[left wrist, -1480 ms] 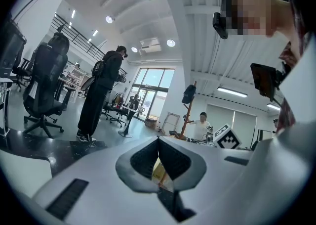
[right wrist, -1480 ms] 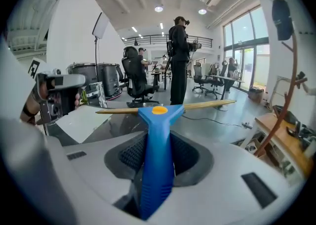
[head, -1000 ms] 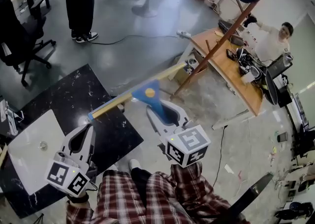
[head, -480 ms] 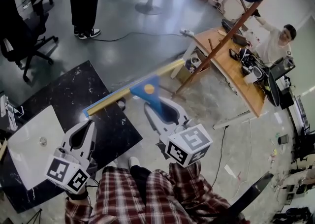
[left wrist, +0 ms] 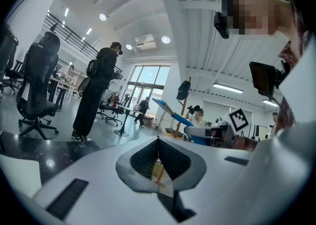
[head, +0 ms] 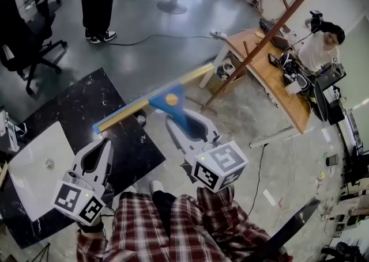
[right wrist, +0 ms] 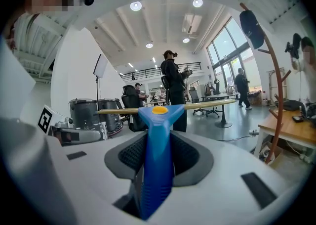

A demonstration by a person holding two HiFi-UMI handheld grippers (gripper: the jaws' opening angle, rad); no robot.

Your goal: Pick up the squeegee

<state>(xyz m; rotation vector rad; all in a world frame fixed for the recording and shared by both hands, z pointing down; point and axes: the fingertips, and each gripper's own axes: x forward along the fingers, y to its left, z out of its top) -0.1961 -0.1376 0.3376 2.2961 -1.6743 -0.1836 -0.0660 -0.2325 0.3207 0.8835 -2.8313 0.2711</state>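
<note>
The squeegee [head: 172,101] has a blue handle and a long yellow blade. It hangs in the air above the floor and the corner of the black table [head: 81,111]. My right gripper [head: 187,124] is shut on the blue handle, and the blade lies crosswise beyond its jaws. In the right gripper view the squeegee handle [right wrist: 157,140] runs up between the pads to the blade. My left gripper [head: 102,144] hovers lower left over the table's edge, its jaws together with nothing in them. From the left gripper view the squeegee [left wrist: 173,114] shows to the right, past my left gripper [left wrist: 158,142].
A white slab [head: 34,166] lies on the black table. A wooden desk [head: 271,76] with clutter and a slanted coat stand [head: 253,53] stand at the right, where a person sits. Another person [head: 95,2] stands at the back by office chairs [head: 23,42]. A cable crosses the grey floor.
The right gripper has tilted slightly, and the squeegee's blade has swung a little to the left. The left gripper has hardly moved.
</note>
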